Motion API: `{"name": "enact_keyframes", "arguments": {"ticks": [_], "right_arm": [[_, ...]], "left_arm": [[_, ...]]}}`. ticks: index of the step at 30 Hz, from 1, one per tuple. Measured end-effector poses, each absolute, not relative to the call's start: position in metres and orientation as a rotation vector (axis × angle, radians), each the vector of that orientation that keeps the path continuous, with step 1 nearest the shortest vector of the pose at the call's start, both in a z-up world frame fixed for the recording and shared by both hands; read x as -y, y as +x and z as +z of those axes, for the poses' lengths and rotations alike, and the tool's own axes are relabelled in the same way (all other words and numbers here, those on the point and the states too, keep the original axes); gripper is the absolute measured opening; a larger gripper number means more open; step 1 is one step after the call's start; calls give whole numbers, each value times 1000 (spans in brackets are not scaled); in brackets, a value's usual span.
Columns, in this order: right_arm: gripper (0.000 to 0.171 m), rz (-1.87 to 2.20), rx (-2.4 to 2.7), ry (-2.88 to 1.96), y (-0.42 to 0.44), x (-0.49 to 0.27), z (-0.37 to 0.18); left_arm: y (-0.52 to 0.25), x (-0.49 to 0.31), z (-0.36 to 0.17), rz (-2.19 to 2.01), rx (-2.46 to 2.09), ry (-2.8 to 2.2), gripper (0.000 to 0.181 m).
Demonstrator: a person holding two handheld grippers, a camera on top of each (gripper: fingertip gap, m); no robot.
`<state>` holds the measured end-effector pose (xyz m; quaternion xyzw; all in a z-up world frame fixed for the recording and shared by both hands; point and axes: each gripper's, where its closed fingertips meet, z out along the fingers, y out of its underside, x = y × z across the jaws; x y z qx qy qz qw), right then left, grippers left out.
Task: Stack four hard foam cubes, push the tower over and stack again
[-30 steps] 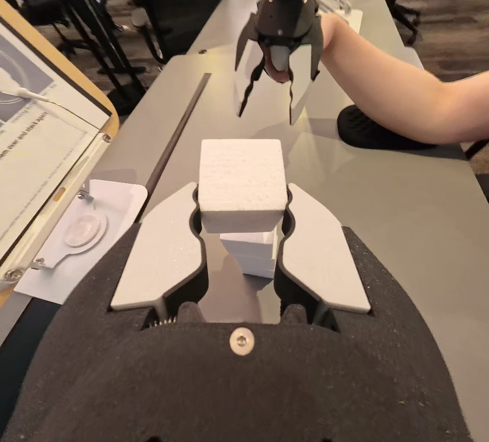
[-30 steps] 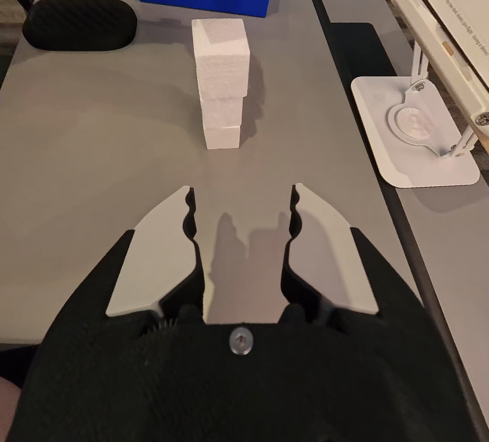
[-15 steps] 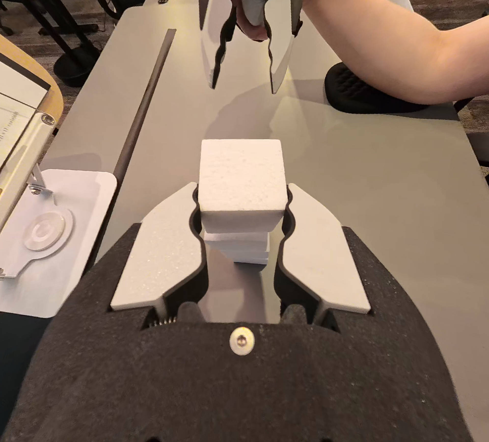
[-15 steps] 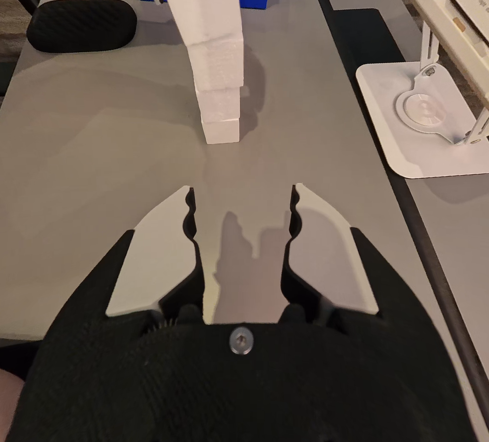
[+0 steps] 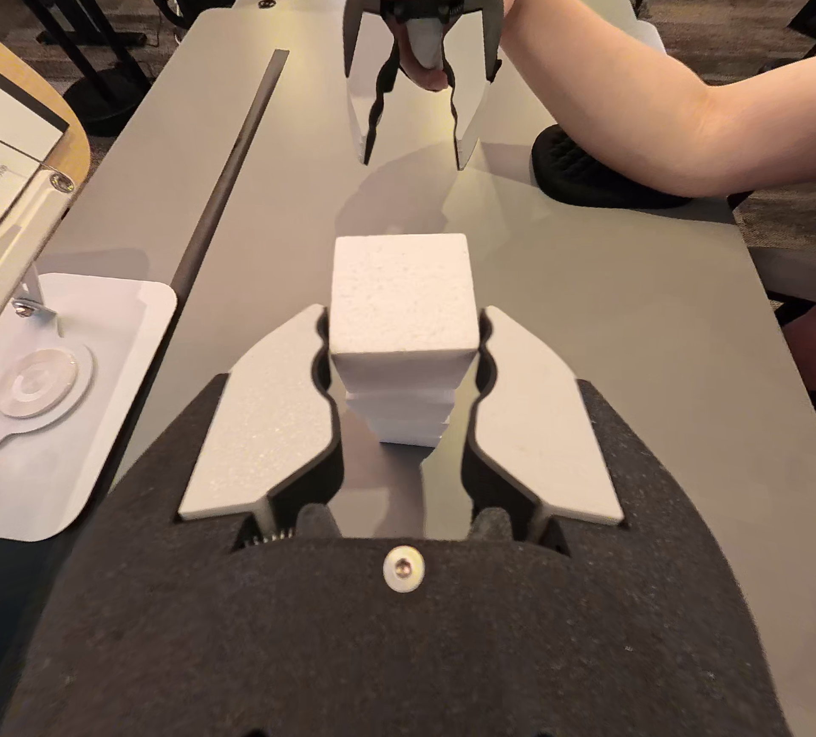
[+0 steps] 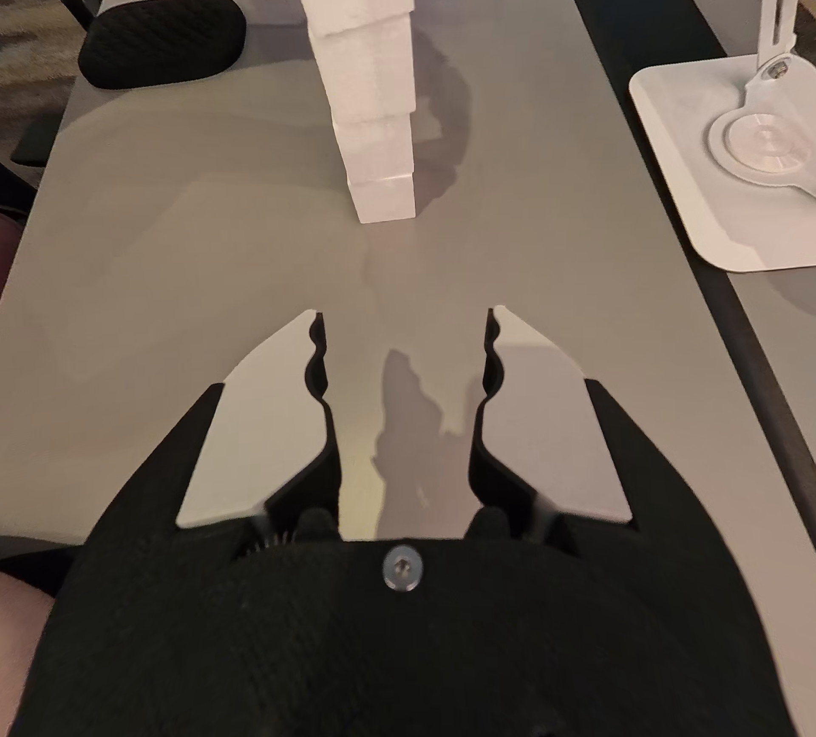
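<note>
Contact, cube on cube, seen down past the left tongs (image 5: 404, 318): clenched on the top cube (image 5: 402, 292) at the very tips, a pad against each flank, no gap showing on either side. Sits square between them, with the lower cubes of the tower (image 6: 375, 119) stepping away directly beneath, down to the desk (image 6: 176, 252). Looks seated as the fourth level, though the seam under it is hidden behind its own front face. Long axis of the tower upright, almost along the left tongs' line of sight. Slight stagger between levels from the right-hand view, no obvious lean.

Over to the right tongs (image 6: 404, 314): spread wide, holding nothing, low over the desk. Straight ahead of them, the tower, a touch left of the gap's midline, well apart, bare desk between. Beyond it, the left tongs, tips facing back.

Likely next: a release. Calls for spreading sideways, then lifting straight up along that upright axis, no drag. Better placed for the push afterwards: right tongs, aimed at the tower's broad face. Risk: snagging a flank and tipping it early.
</note>
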<state>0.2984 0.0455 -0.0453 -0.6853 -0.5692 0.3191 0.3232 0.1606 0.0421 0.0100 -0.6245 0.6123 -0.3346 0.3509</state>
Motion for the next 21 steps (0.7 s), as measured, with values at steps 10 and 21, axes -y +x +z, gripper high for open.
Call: {"name": "enact_keyframes", "arguments": {"ticks": [10, 21], "right_arm": [[70, 806, 1434, -1790, 315, -51, -37], [73, 941, 1233, -1265, 307, -25, 65]], "left_arm": [[104, -38, 34, -996, -1126, -1549, 82], [69, 12, -35, -975, -875, -1547, 50]]}}
